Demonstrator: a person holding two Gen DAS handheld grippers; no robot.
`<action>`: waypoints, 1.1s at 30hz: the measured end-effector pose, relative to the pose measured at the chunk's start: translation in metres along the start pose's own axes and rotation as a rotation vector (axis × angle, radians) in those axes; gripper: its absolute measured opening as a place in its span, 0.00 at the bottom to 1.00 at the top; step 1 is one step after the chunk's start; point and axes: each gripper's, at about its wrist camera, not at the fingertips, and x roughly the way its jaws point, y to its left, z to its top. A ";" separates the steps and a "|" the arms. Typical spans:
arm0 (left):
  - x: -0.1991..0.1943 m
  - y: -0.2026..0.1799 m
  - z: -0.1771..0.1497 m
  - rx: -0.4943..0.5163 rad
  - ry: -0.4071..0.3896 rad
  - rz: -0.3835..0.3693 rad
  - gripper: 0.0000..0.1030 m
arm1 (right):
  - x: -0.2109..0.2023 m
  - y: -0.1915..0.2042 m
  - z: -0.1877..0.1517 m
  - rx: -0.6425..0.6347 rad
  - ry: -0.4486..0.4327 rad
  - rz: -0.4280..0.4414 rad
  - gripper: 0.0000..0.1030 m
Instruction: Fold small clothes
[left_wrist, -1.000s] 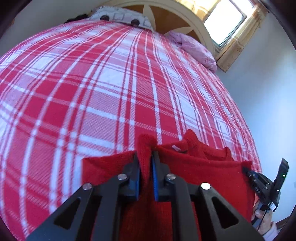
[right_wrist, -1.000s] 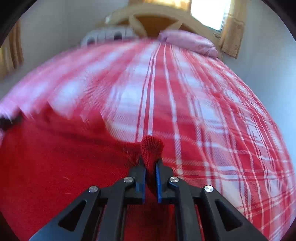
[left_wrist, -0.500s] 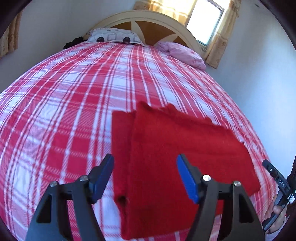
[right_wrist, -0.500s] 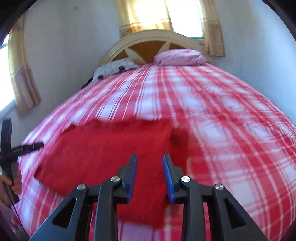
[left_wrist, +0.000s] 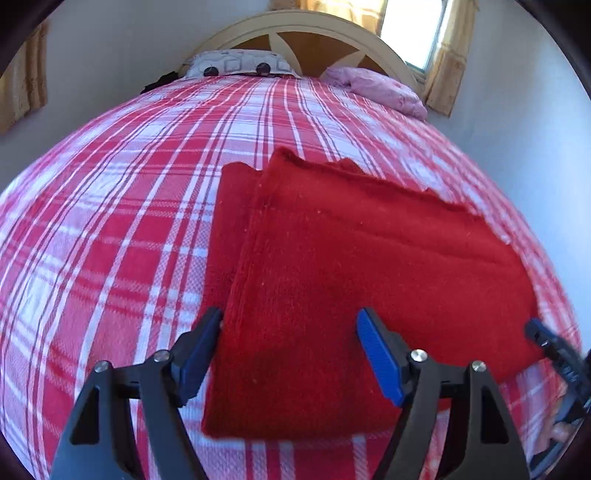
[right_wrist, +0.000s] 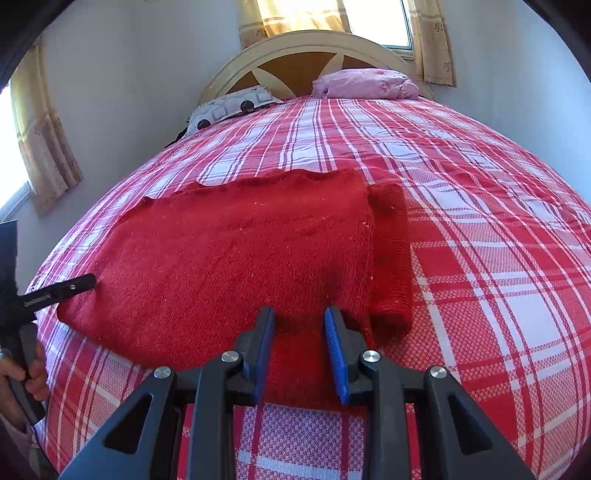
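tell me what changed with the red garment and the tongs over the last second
Both tongs, left and right, let go of the red garment: each had a pinched fold a second ago, and their jaws have just been opening and pulled back toward the near edge. The garment now lies flat and folded on the plaid bedspread. Pillows stayed put.

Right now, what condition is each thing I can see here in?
Red knitted garment: folded, lying flat on the bed, held by neither gripper.
Left hand-held gripper: wide open, jaws having just opened, hovering over the garment's near edge.
Right hand-held gripper: slightly open, nothing clamped.
Plaid bedspread: spread smooth.
Pink pillow: resting at the headboard.
Patterned pillow: lying by the headboard.
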 end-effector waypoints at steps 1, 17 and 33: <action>-0.005 0.003 -0.002 -0.019 -0.007 -0.006 0.76 | 0.000 0.000 0.000 0.003 0.000 0.003 0.29; 0.008 0.022 -0.014 -0.183 0.031 0.139 0.88 | 0.000 -0.016 0.001 0.092 -0.018 0.097 0.29; 0.021 0.002 -0.015 -0.087 0.106 0.242 1.00 | 0.001 -0.013 0.001 0.078 -0.016 0.080 0.30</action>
